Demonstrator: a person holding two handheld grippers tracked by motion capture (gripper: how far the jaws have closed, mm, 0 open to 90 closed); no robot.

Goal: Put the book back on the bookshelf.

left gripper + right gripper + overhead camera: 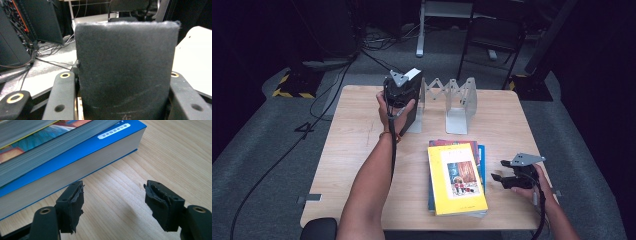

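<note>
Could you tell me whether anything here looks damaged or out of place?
The right gripper has torn, ragged pads with frayed edges. The stack of books is slightly fanned, the yellow book sitting askew on the blue book. Nothing is spilled.

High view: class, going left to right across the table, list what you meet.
left gripper clamping a black book → metal book rack → stack of books → right gripper, open beside the stack.

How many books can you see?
4, maybe more hidden: one thick black book held upright in the left gripper by the metal rack; yellow, red and blue books stacked flat.
</note>
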